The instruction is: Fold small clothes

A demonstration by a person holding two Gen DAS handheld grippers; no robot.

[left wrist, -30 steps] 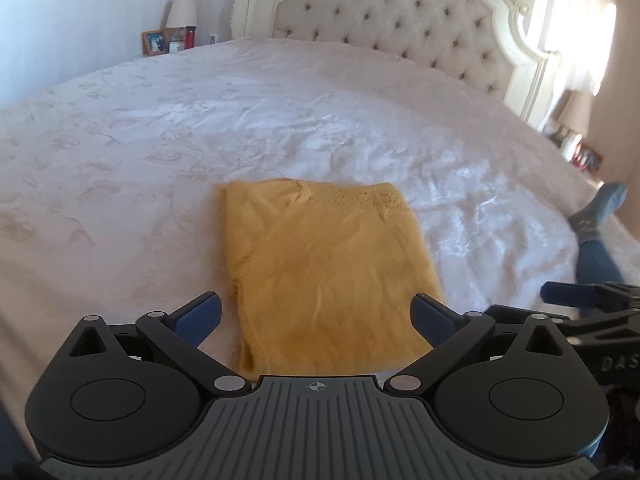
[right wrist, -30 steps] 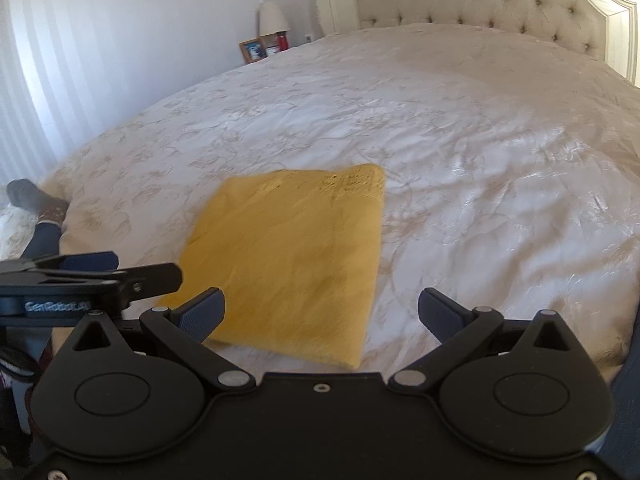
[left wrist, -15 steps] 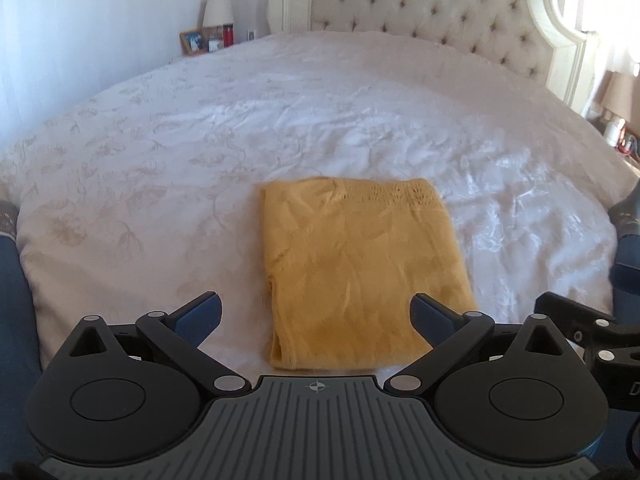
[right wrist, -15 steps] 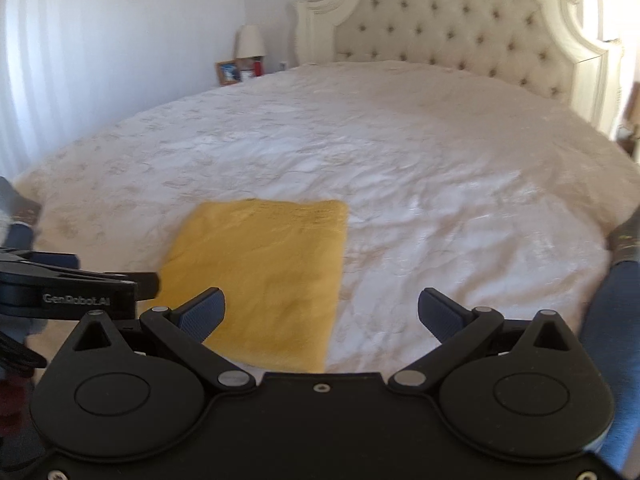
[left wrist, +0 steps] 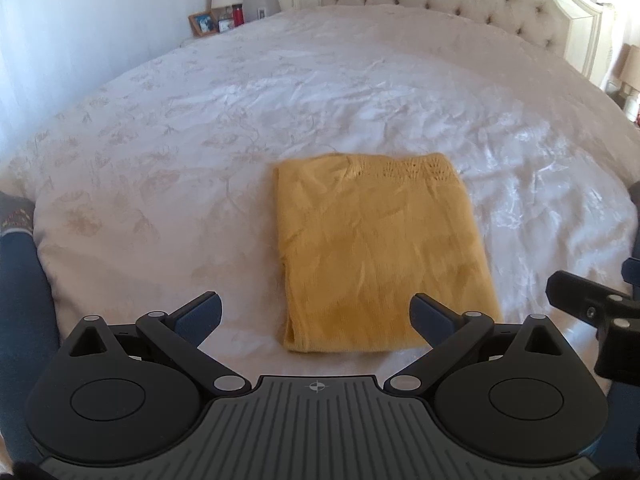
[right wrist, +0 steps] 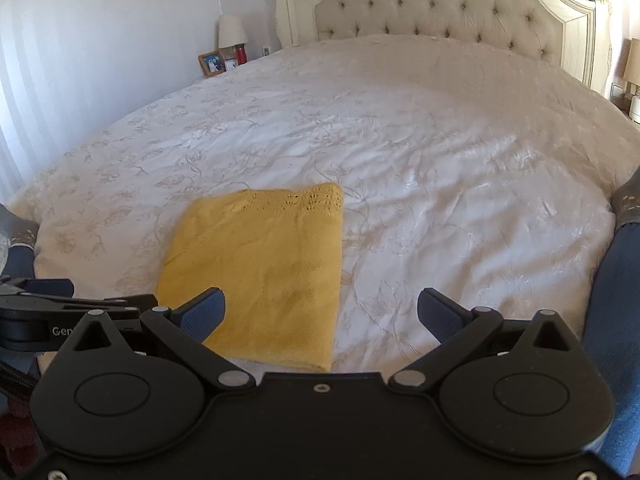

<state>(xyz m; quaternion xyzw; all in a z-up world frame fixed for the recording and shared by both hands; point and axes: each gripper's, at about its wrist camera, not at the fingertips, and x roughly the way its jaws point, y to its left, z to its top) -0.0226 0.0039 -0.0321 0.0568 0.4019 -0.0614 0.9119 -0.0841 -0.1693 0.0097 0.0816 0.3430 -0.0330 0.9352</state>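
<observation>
A yellow knit garment (left wrist: 380,248) lies folded into a flat rectangle on the white bedspread (left wrist: 240,120), near the foot of the bed. My left gripper (left wrist: 316,314) hovers open just short of its near edge, with nothing between the fingers. The right gripper (left wrist: 592,312) shows at the right border of the left wrist view. In the right wrist view the same garment (right wrist: 264,268) sits left of centre, and my right gripper (right wrist: 320,312) is open and empty, held back from the cloth. The left gripper (right wrist: 60,312) appears at the left border there.
A tufted cream headboard (right wrist: 440,4) closes off the far end of the bed. A nightstand with a lamp (right wrist: 232,32), photo frames and a red bottle stands at the far left. A person's legs in blue trousers and socks (right wrist: 616,272) flank the bed's near corners.
Both grippers have drawn back and risen from the garment, so more of the bed shows. The left view swung so the cloth sits more centred. The garment has stayed folded and still.
</observation>
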